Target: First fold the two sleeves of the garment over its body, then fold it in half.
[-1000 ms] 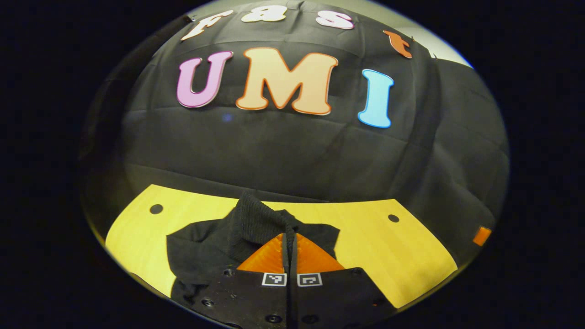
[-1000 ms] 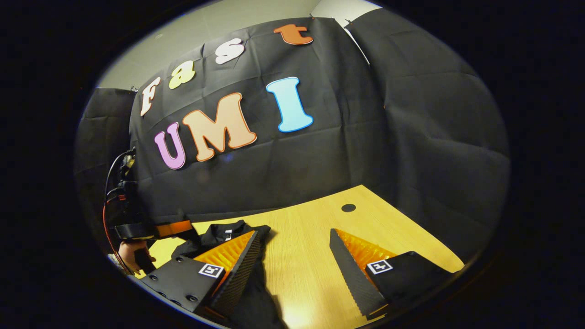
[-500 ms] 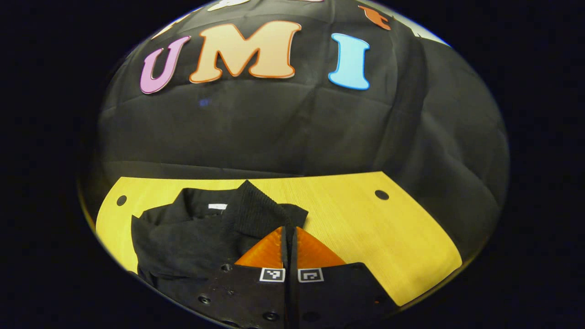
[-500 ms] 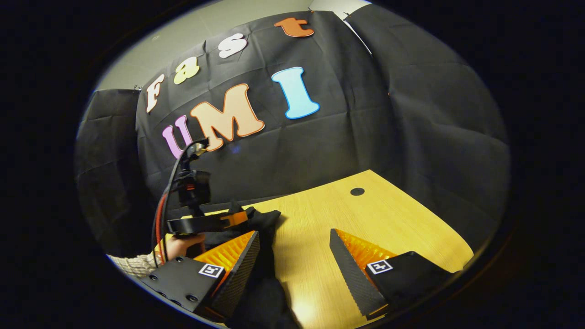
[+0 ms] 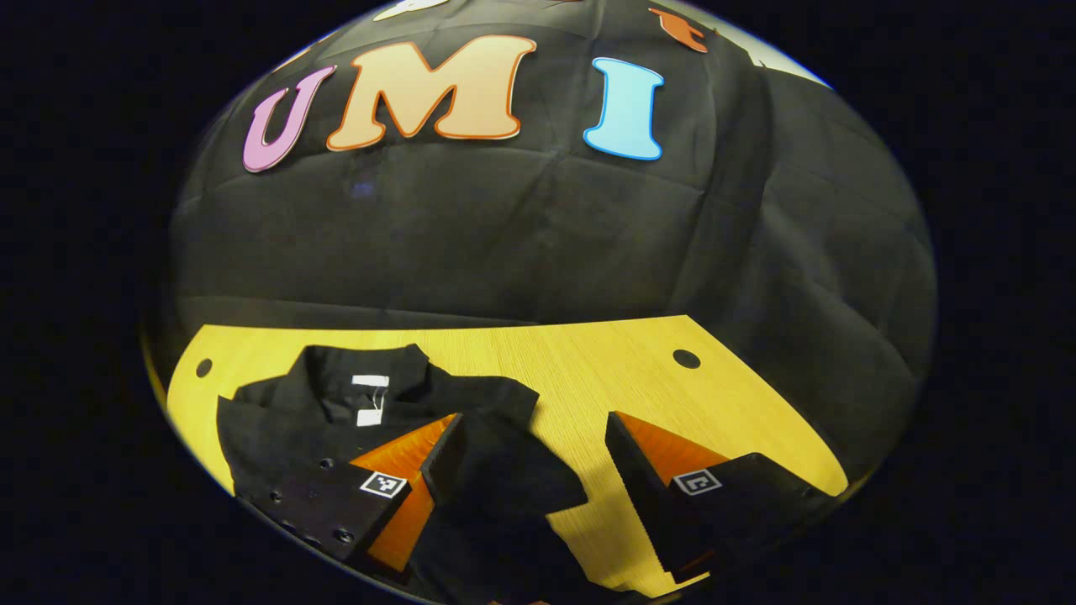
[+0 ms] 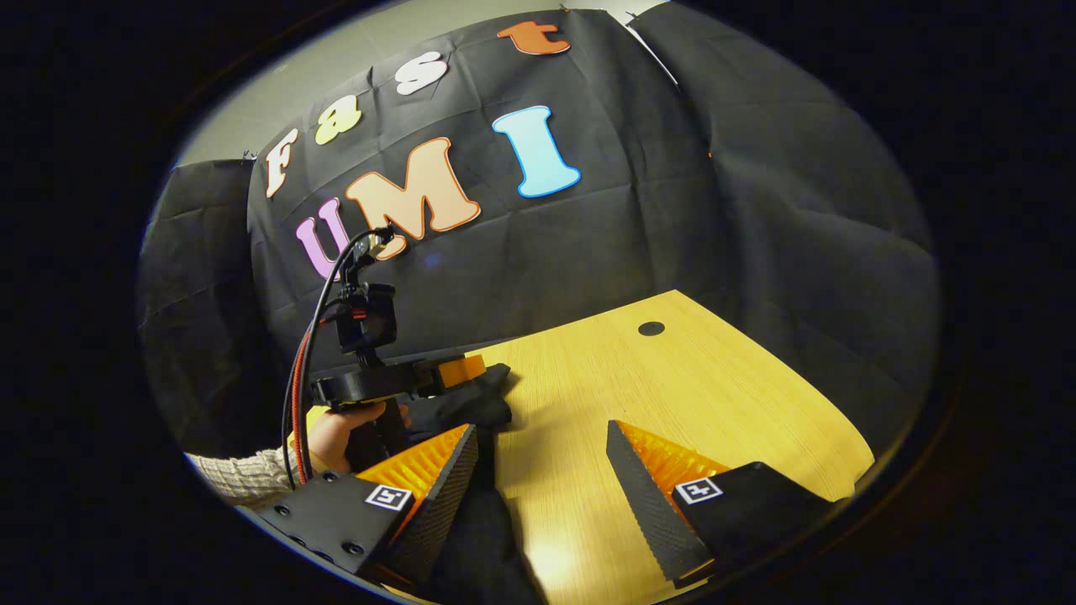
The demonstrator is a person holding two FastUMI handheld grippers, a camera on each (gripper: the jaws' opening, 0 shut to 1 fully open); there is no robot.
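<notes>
Left gripper view gives you the garment (image 5: 353, 420) most fully: a black, matte piece lying flat on the near-left part of the yellow wooden table (image 5: 588, 378), collar toward the far side, with two small white tags at the neck opening. One sleeve is laid across the body, its end reaching rightward between the fingers. Your left gripper (image 5: 530, 470) stands with its fingers well apart; the left finger sits over the cloth and the right finger over bare wood, neither pressing on the fabric.

Right gripper view adds what that view cannot: your left hand (image 6: 336, 433), in a pale knitted sleeve (image 6: 239, 475), holding the other gripper's handle, with red and black cables (image 6: 307, 370) looping up from it to a small black box on top. Here the garment (image 6: 471, 403) reads as a dark bunched mass at the near-left of the table (image 6: 672, 386). Your right gripper (image 6: 542, 487) is likewise spread wide, its ridged, wedge-shaped fingers (image 6: 643, 496) empty, the left one above the cloth's edge.

The tabletop shows fine straight grain and round dark holes (image 5: 686, 359) near its far corners.
</notes>
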